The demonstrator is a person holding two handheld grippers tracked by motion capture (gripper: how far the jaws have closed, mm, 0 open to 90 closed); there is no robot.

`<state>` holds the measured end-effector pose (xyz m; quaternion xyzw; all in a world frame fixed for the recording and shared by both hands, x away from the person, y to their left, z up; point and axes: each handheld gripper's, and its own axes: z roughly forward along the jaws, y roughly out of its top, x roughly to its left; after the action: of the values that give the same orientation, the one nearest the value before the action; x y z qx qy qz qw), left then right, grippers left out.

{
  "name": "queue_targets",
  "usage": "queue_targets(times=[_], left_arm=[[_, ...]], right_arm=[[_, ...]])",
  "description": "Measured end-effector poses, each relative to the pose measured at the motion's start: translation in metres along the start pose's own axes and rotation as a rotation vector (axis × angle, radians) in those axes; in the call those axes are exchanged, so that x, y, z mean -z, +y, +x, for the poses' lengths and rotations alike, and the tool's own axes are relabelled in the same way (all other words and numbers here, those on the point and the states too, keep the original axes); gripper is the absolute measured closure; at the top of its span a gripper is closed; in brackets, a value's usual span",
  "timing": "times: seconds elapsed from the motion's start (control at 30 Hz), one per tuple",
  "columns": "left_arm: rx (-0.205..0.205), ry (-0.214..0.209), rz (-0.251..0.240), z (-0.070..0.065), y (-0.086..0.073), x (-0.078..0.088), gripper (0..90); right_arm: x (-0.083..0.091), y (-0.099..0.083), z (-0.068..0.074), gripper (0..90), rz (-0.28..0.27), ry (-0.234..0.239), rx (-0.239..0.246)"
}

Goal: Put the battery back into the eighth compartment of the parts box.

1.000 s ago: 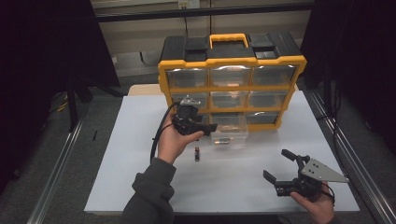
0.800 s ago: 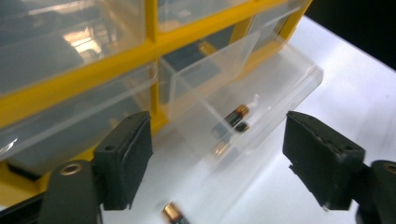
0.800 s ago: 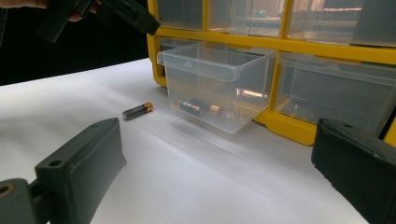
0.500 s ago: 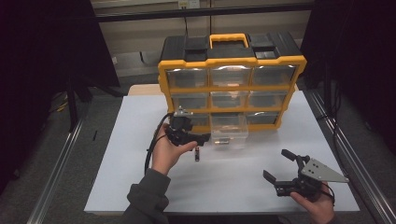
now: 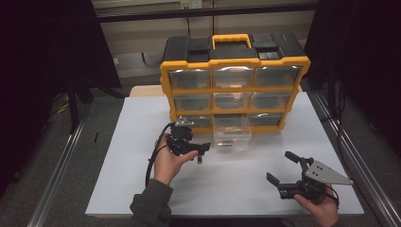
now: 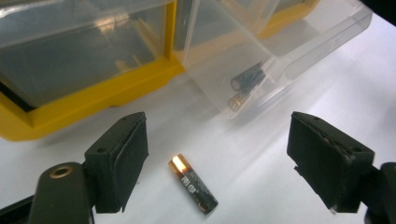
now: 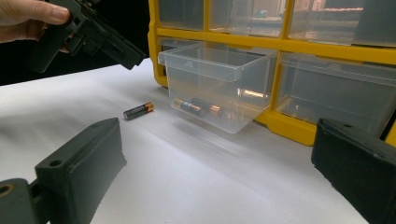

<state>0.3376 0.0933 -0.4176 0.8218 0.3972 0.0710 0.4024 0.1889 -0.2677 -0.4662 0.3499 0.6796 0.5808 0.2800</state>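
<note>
From the high view, your left tongs hang just above the loose battery on the white bench, right in front of the yellow organizer. Its bottom-middle drawer is pulled out toward you, which is why the battery lies so close: it looks bound for that drawer. Your right tongs rest low at the near right corner, well apart from the work, jaws spread and gripping nothing; parked there they leave the left hand a free path.

In the left gripper view, the battery lies flat on the bench between the two black jaws, touching neither. The jaws have just been opening and stand released, wide on either side of it, so closing them would likely catch it across its body. It lies at a slant to the jaws, so a small turn of your wrist may square the grip. Beyond it the clear drawer holds two batteries already.

In the right gripper view, your left tongs come in at the top left, above the battery, which lies just beside the open drawer.
</note>
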Motion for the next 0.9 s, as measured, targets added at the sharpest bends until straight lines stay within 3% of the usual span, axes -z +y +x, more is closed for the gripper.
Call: queue_targets(times=[0.07,0.43,0.5,0.9], left_arm=[[-0.018,0.018,0.013,0.001,-0.002,-0.001,23.6],[0.019,0.065,0.066,0.003,-0.018,-0.007,46.5],[0.004,0.083,0.073,0.003,-0.02,-0.009,51.8],[0.018,0.08,0.107,0.0,-0.029,-0.017,59.9]], right_arm=[[0.0,0.0,0.0,1.7,-0.001,0.0,0.001],[0.0,0.0,0.0,1.7,0.001,0.0,-0.001],[0.0,0.0,0.0,1.8,0.001,0.0,-0.002],[0.0,0.0,0.0,1.8,0.0,0.001,-0.001]])
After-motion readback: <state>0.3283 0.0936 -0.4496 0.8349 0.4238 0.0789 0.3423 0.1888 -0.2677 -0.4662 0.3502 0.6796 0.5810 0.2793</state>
